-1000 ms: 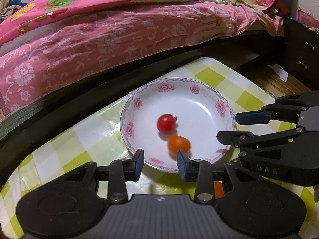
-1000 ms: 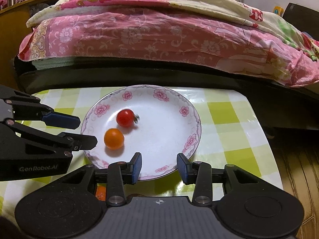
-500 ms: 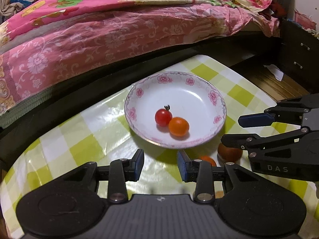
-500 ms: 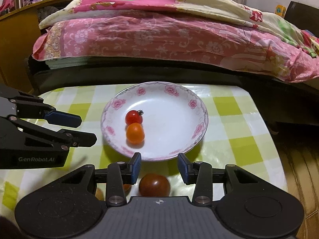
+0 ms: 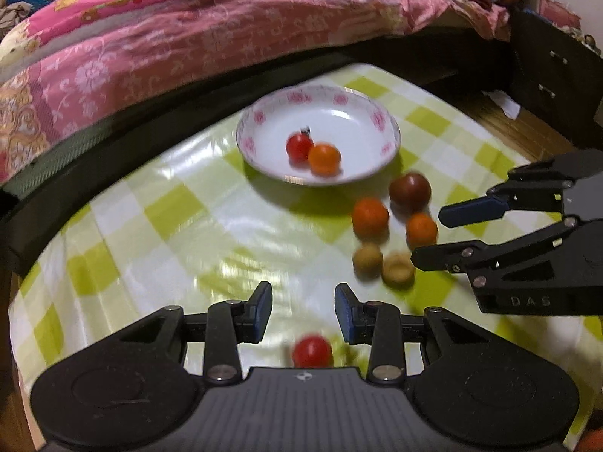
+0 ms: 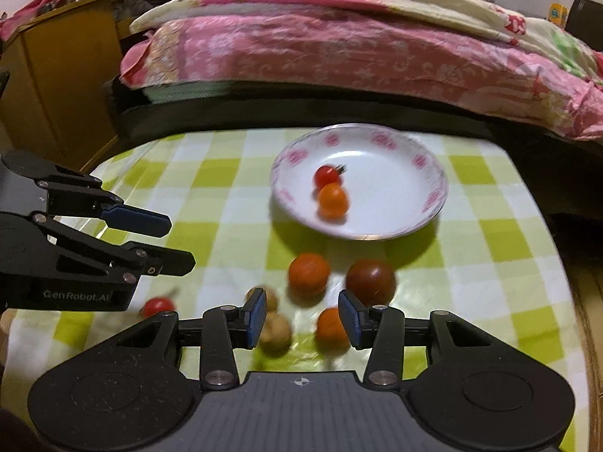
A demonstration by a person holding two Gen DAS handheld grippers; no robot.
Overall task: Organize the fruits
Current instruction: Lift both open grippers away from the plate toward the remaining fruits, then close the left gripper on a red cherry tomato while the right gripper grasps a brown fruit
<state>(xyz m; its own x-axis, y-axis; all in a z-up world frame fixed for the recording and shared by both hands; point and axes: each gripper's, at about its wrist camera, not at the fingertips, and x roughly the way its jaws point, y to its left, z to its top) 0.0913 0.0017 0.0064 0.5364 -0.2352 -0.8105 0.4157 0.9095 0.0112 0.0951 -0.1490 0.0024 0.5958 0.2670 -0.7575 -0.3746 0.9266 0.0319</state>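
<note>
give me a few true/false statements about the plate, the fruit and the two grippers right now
1. The plate holds two small fruits, a red tomato and an orange one. True.
2. The left gripper is shut on a tomato. False: it is open and holds nothing; a small red tomato lies on the cloth below it.
3. The dark brownish-red tomato lies on the tablecloth, outside the plate. True.
4. The right gripper grips the plate's rim. False: it is open, over loose fruit short of the plate.
</note>
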